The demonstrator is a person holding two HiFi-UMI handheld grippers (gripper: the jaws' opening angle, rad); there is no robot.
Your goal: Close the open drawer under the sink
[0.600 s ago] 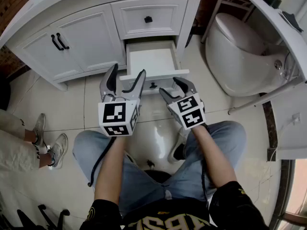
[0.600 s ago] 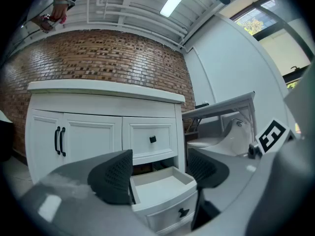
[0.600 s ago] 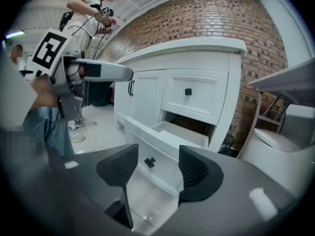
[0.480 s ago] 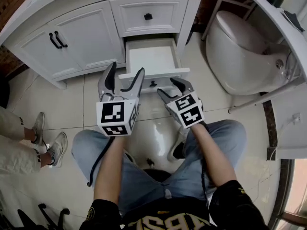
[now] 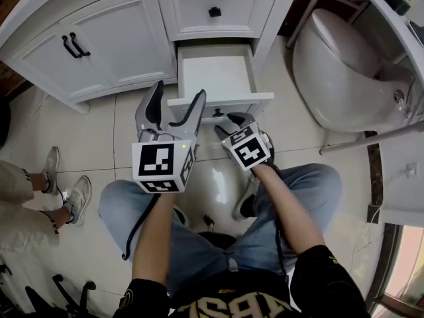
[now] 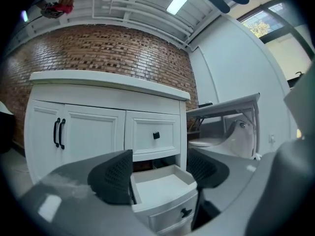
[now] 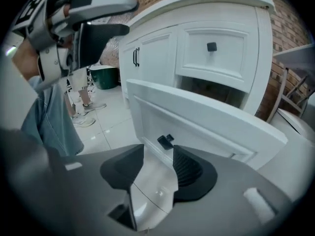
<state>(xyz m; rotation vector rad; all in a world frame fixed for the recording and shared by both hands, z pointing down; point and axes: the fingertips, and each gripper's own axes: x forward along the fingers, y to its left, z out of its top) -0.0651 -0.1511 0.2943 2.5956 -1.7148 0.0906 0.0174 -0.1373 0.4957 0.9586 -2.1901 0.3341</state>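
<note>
The white drawer (image 5: 217, 77) under the sink stands pulled out and looks empty, its front panel (image 5: 222, 103) facing me. A small black knob (image 5: 218, 113) sits on that front. My right gripper (image 5: 230, 125) points down at the front panel just right of the knob, jaws apart with nothing between them. In the right gripper view the knob (image 7: 166, 141) lies just ahead of the right gripper (image 7: 157, 154). My left gripper (image 5: 177, 97) is held level and open wide at the drawer's left front corner. The left gripper (image 6: 160, 173) frames the drawer (image 6: 165, 188) without touching it.
Above the open drawer is a shut drawer with a black knob (image 5: 214, 11). Cabinet doors with black handles (image 5: 71, 45) are to the left. A toilet (image 5: 351, 65) stands close on the right. Another person's sneakers (image 5: 66, 184) are at the left. My knees are below.
My right gripper has moved left and nearer to the drawer front, close beside the knob. The left gripper has hardly moved. The drawer stands as far out as before.
</note>
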